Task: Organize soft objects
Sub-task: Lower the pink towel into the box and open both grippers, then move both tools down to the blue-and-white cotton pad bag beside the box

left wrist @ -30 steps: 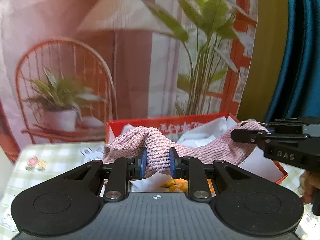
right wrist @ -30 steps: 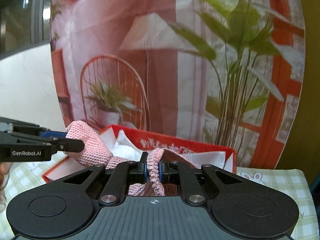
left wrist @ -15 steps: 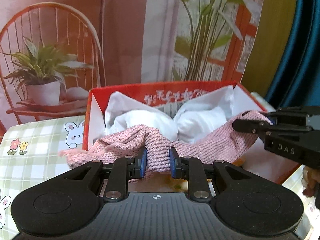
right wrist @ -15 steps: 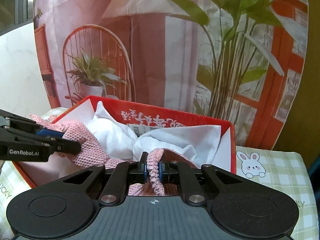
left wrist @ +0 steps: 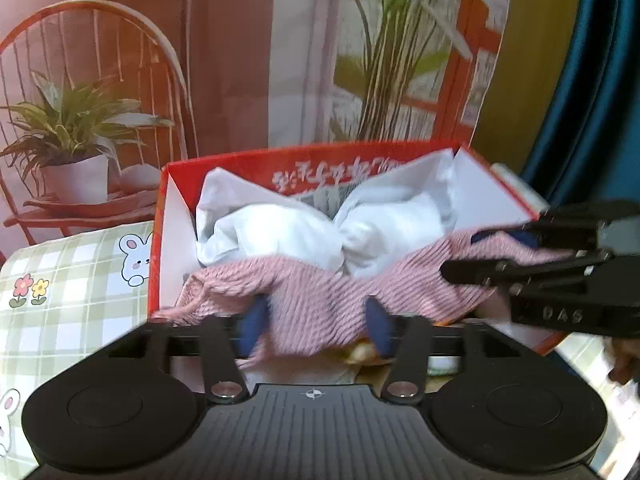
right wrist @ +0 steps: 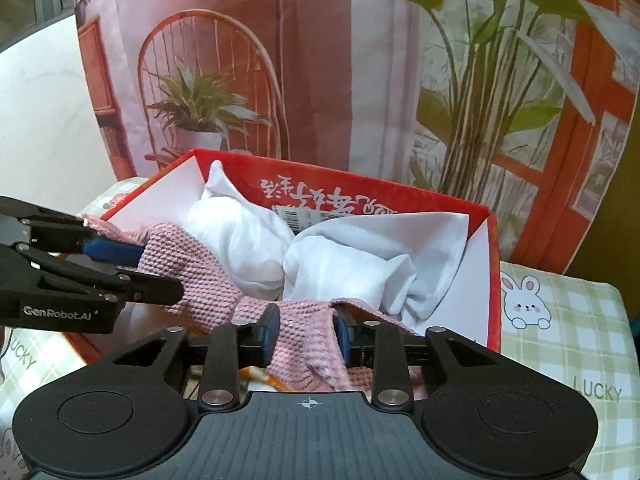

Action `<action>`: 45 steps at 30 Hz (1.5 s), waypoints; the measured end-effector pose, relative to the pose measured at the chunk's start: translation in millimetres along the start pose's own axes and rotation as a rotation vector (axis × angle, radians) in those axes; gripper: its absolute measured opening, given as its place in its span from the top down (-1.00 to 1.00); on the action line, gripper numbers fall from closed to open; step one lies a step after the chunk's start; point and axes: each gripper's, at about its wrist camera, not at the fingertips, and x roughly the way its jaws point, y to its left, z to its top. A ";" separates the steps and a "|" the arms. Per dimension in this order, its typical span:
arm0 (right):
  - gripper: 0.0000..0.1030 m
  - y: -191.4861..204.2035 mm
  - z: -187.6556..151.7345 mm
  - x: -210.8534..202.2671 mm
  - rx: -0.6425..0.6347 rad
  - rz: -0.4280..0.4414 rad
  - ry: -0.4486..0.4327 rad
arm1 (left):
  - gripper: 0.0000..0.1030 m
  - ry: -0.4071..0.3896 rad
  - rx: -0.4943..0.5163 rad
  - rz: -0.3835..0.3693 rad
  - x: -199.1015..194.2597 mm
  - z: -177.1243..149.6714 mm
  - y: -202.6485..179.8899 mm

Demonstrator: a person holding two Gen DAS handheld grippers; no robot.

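So we've got the pink knit cloth draped across the front of the red box, lying on top of the white fabric bundled inside. Our left tool has just been opening, its blue pads now clear of the knit that sits between them. Our right tool has just been opening too, pads spread with a fold of the knit loose in the gap. The box sits on the worktop's checked bunny-print cover.
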 end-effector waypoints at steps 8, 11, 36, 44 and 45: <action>-0.47 4.7 -0.6 -23.5 -0.012 0.014 -0.022 | -0.96 -0.074 0.009 -0.024 -36.1 1.0 -9.5; -0.99 8.4 -1.4 -37.2 -0.028 -0.004 -0.058 | -1.00 -0.092 0.020 -0.018 -48.8 -3.3 -14.4; -0.99 20.7 -46.1 -116.4 0.012 -0.011 -0.214 | -1.00 -0.261 0.032 0.131 -135.8 -67.8 -46.7; -0.99 11.3 -77.9 -138.9 0.013 -0.022 -0.222 | -1.00 -0.249 -0.008 0.097 -139.6 -95.2 -53.7; -0.99 8.3 -83.2 -140.4 0.017 -0.023 -0.213 | -1.00 -0.242 -0.008 0.089 -138.0 -99.0 -55.1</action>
